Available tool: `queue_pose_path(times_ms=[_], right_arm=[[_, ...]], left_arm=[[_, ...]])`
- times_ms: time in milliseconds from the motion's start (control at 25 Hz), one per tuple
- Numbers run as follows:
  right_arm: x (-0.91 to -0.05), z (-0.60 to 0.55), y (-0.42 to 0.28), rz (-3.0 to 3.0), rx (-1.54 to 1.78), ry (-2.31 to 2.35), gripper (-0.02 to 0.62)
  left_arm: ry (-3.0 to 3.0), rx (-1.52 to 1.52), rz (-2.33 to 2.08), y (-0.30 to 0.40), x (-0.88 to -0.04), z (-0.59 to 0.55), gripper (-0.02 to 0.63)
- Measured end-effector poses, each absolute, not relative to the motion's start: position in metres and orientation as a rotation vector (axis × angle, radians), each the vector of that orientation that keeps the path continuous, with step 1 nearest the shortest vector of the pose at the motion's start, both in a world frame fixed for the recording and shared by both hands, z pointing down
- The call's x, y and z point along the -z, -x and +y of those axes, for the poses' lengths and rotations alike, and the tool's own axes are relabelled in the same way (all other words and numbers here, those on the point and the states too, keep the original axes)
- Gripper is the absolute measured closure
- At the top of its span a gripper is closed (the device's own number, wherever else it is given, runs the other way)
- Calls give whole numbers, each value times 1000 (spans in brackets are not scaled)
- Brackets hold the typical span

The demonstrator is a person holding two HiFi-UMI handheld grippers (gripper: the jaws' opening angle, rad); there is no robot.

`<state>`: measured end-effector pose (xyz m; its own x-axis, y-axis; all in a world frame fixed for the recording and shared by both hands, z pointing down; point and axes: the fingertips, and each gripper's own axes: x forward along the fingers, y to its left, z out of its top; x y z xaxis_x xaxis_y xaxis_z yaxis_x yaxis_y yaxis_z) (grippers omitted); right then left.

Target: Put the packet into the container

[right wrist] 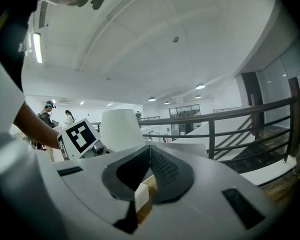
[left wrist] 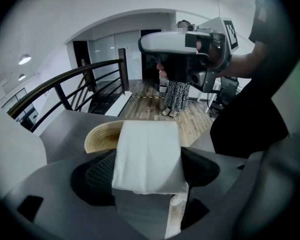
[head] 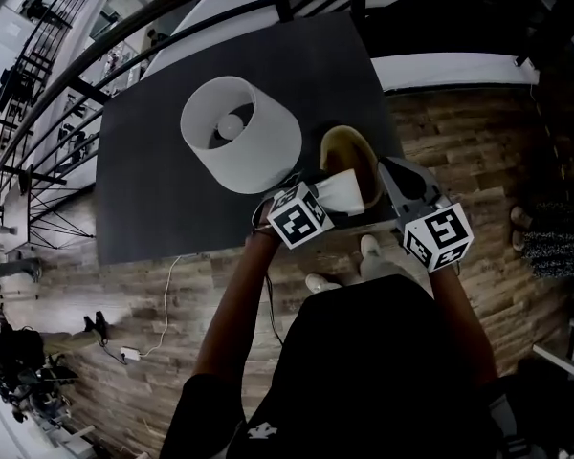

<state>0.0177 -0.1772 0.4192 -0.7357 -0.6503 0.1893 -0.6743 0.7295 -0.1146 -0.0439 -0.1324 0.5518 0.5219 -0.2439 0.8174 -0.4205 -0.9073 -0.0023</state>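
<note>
My left gripper [head: 337, 195] is shut on a white packet [head: 350, 190], which it holds over the near end of a tan bowl-shaped container [head: 348, 153] on the dark table. In the left gripper view the packet [left wrist: 147, 154] fills the space between the pads, and the container's rim [left wrist: 101, 136] shows just behind it. My right gripper [head: 390, 176] is at the container's right rim. In the right gripper view its pads meet at the tips [right wrist: 150, 156], with the tan rim [right wrist: 146, 204] pinched low between them.
A white lampshade [head: 241, 134] stands on the table [head: 153, 199] left of the container, close to my left gripper. Black railings run behind and left of the table. A person in a patterned skirt [left wrist: 176, 91] stands farther off on the wooden floor.
</note>
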Motion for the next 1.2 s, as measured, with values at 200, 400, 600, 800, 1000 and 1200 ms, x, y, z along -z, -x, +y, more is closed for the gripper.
queue_pose_path(times_ms=[200,400,600,800,1000,1200], right_arm=[[-422,-183,-37,-2776,-276,-1127,591],[-427,-185,-47,-2758,-282,-1147,591],[-424,-190,-55,-2755,-267,-1145,591],[-423,-196,-59,-2755,-268,-1141,591],[-423,-203,-64,-2750,-282,-1131,591],[-432,-208,-70,-2740,-289,-1135,591]], left_arm=[[-2565,-1349,-556,26,-553,-148,199],[-2559,-1395,-537,16,-560,-158,199],[-2560,-1413,-560,8,-564,-175,199],[-2531,-1443,-569,5,-574,-182,199],[-2521,-1490,-568,-1,-582,-190,199],[-2478,-1514,-595,5,-595,-194,199]])
